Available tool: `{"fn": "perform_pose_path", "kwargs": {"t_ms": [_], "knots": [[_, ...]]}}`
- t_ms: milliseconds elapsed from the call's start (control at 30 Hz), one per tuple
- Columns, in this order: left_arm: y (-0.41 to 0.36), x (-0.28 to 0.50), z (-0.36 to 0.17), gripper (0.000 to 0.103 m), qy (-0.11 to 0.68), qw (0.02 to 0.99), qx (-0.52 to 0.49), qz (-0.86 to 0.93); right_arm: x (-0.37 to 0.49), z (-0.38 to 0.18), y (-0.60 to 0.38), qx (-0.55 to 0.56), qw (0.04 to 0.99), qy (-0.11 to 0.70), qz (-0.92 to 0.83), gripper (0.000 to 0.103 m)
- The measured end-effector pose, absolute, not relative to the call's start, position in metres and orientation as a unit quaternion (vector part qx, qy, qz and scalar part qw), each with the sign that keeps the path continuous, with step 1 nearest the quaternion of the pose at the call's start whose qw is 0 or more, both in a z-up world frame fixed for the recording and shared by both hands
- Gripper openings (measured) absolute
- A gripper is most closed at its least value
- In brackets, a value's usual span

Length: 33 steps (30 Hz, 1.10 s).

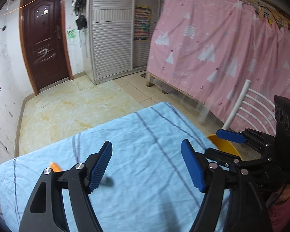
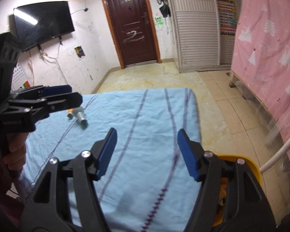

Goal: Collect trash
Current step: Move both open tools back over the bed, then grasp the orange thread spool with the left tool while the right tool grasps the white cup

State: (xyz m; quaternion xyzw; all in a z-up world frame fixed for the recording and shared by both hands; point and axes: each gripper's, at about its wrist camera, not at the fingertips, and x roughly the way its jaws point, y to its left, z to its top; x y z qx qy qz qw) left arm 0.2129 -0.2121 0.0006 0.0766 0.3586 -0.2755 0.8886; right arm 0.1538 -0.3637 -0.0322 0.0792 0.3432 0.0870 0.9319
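Noted: counter (image 2: 145, 116) under blue cloth nearly cleared, yellow bin (image 2: 251, 166) at its right edge holding scraps, left hand-held gripper (image 1: 146, 166) and right hand-held gripper (image 2: 147, 152) both wide and empty, one bottle (image 2: 79, 116) left lying far-left for collection.

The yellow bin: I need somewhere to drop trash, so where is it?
The yellow bin stands on the floor off the table's right edge, beneath the right gripper, near a white chair.

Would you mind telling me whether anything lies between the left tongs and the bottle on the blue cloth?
Nothing visible does: the left tongs are open above bare cloth, with the bottle lying just beyond them.
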Motion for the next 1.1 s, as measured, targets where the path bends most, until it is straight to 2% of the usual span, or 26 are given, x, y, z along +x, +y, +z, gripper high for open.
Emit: {"fn": "perform_pose_path", "kwargs": {"t_ms": [467, 800, 1100], "knots": [[-0.141, 0.247, -0.015, 0.066, 0.379, 0.899, 0.035, -0.214, 0.188, -0.035, -0.287, 0.034, 0.918, 0.368, 0.147, 0.069], [-0.103, 0.29, -0.051, 0.066, 0.456, 0.882, -0.008, -0.119, 0.209, -0.04, -0.243, 0.001, 0.906, 0.382, 0.183, 0.069], [-0.094, 0.308, -0.069, 0.066, 0.481, 0.872, -0.003, -0.089, 0.233, -0.05, -0.213, -0.027, 0.891, 0.404, 0.205, 0.069]]}}
